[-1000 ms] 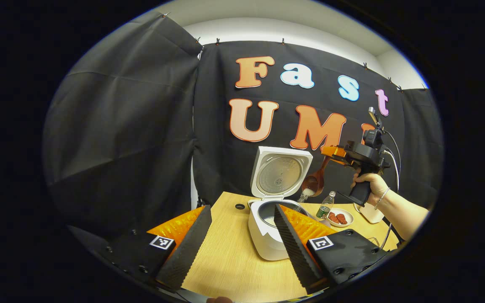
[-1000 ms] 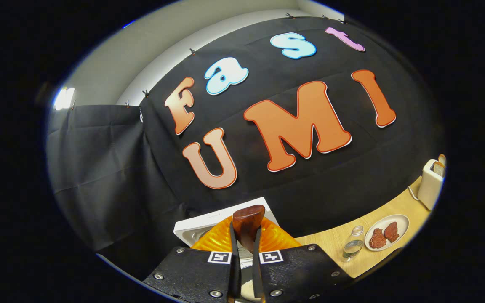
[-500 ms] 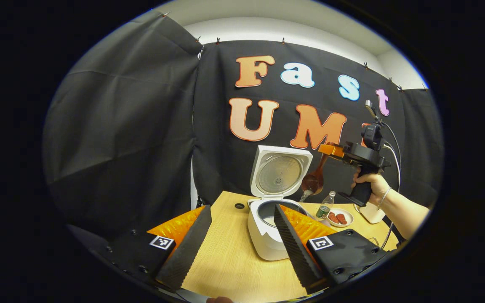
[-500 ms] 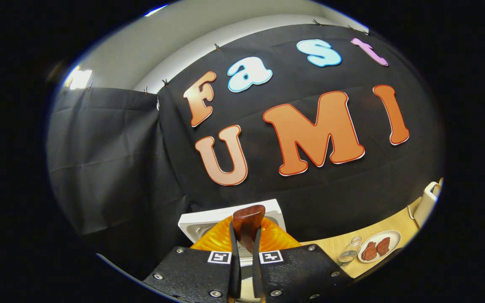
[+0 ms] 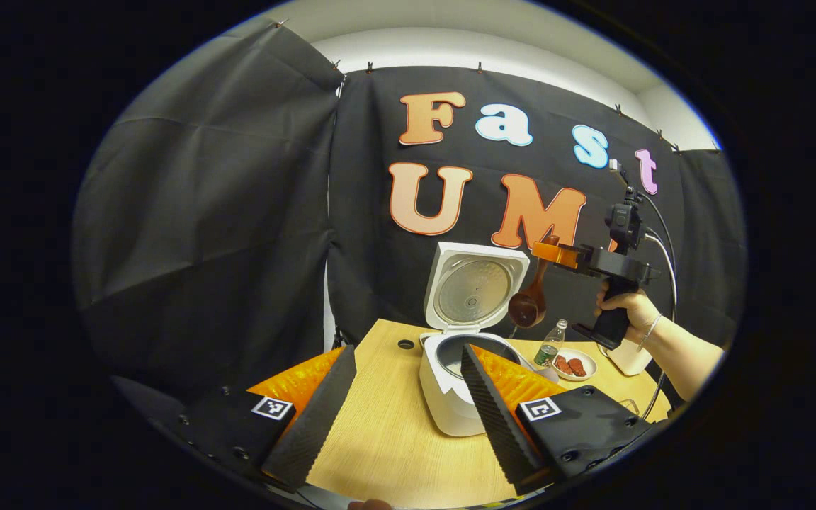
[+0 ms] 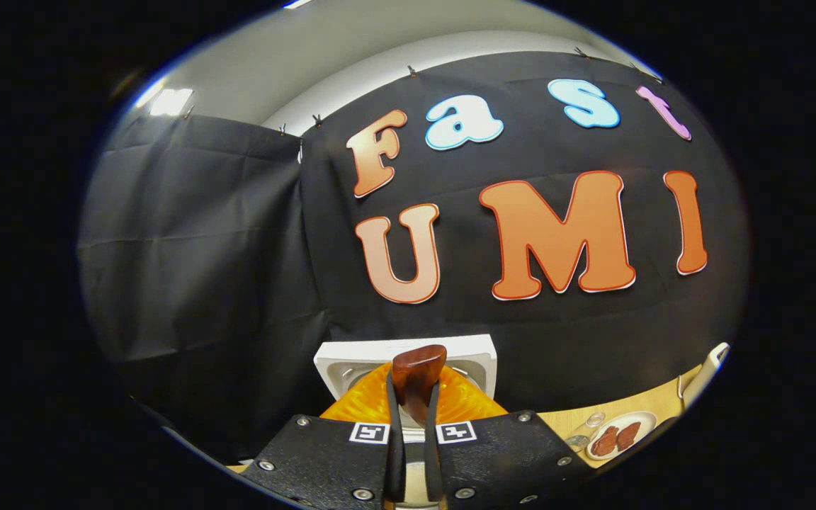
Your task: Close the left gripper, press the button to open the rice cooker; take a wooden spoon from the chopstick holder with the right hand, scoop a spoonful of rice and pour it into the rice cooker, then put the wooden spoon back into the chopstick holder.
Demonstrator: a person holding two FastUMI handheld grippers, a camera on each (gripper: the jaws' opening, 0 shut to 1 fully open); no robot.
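The white rice cooker (image 5: 447, 404) stands on the wooden table (image 5: 387, 439) with its lid (image 5: 475, 283) swung up. My left gripper (image 5: 408, 400) hovers open in front of it, nothing between its fingers, and one finger hides part of the pot. In the left gripper view, a hand (image 5: 624, 308) holds my right gripper (image 5: 553, 253) above and to the right of the cooker. It is shut on the wooden spoon (image 5: 528, 304), whose bowl hangs down beside the lid. In the right gripper view, the spoon handle (image 6: 416, 372) sticks up between my right gripper's (image 6: 414, 393) closed fingers, with the lid (image 6: 475, 354) behind.
Right of the cooker on the table are a small bottle (image 5: 550, 346), a plate of red food (image 5: 574, 365) and a white toaster (image 5: 627, 358). The plate (image 6: 613, 435) and toaster (image 6: 705, 365) also sit low on the right in the right gripper view. Black cloth walls close the back and left.
Rice was pouring from the spoon into the cooker a second ago, and that has stopped. My right gripper has risen and levelled out. The left gripper has stayed put.
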